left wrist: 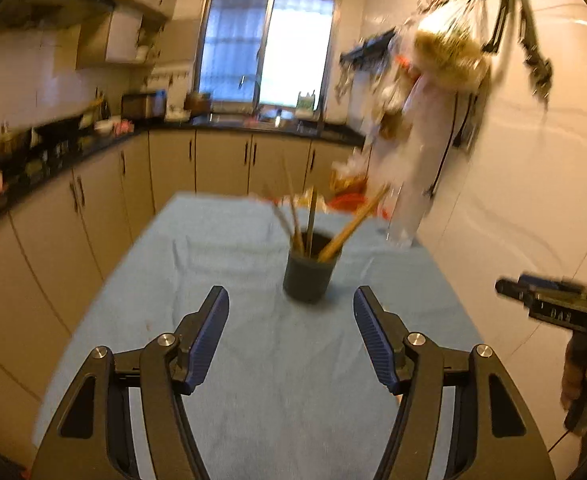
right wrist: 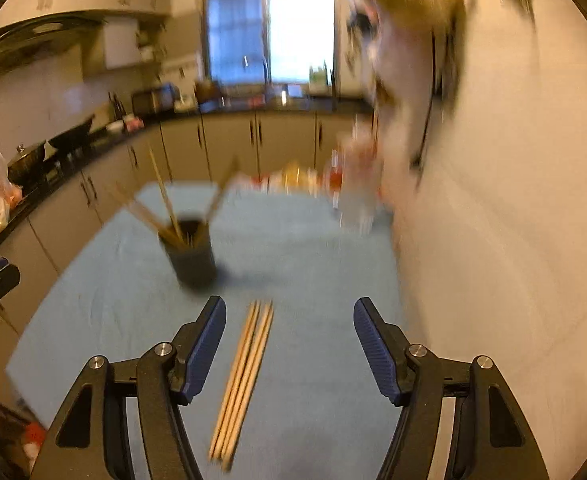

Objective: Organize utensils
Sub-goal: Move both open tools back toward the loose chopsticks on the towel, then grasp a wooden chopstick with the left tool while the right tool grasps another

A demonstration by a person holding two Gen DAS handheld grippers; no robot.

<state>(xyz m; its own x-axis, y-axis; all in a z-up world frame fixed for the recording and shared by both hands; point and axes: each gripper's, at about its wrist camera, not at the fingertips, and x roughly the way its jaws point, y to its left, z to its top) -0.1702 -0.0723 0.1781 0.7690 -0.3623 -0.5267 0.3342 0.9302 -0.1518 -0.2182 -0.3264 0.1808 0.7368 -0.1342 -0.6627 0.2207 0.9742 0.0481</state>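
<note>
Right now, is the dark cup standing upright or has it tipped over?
Upright. The dark cup stands on its base on the blue cloth, mouth upward, with chopsticks sticking up out of it.

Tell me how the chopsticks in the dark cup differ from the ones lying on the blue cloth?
The chopsticks in the cup stand on end and lean apart in different directions; the loose chopsticks lie flat, side by side in a tidy bundle. The first are held by the dark cup; the second rest bare on the blue cloth, between the right gripper's open jaws. Both look like plain light wood.
</note>
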